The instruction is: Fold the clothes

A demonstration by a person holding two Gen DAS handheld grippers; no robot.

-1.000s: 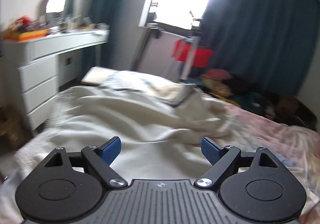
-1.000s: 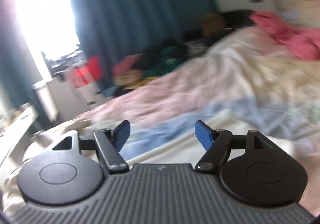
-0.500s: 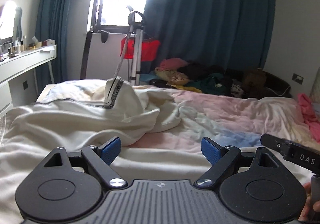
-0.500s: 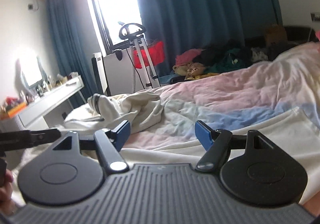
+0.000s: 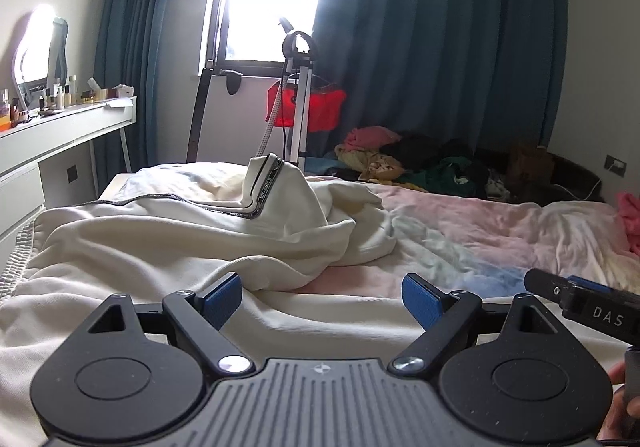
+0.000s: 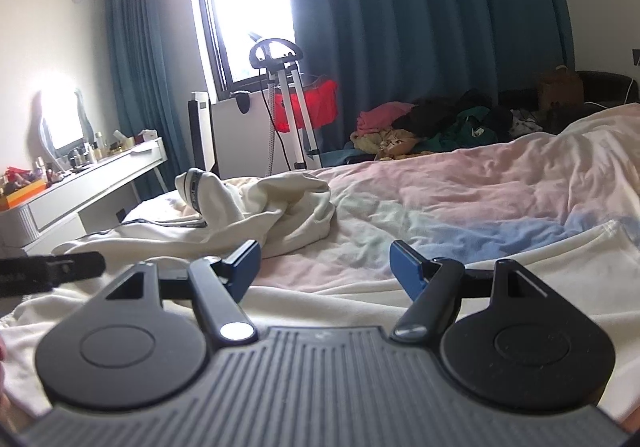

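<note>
Both the left gripper [image 5: 322,297] and right gripper [image 6: 325,267] hover wide open, holding nothing. The cream garment [image 5: 180,243] lies bunched on the bed [image 5: 500,231], so grabbing a buried layer could drag the whole heap into a crooked fold.

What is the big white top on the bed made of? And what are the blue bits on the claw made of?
The cream top looks like thick, soft knit cotton, maybe sweatshirt fleece: matte, with plump rounded folds and a ribbed hem at the left edge. The blue pads on the left claw look like grippy rubber or textured plastic, going by their fine grainy surface; which one is hard to tell.
</note>
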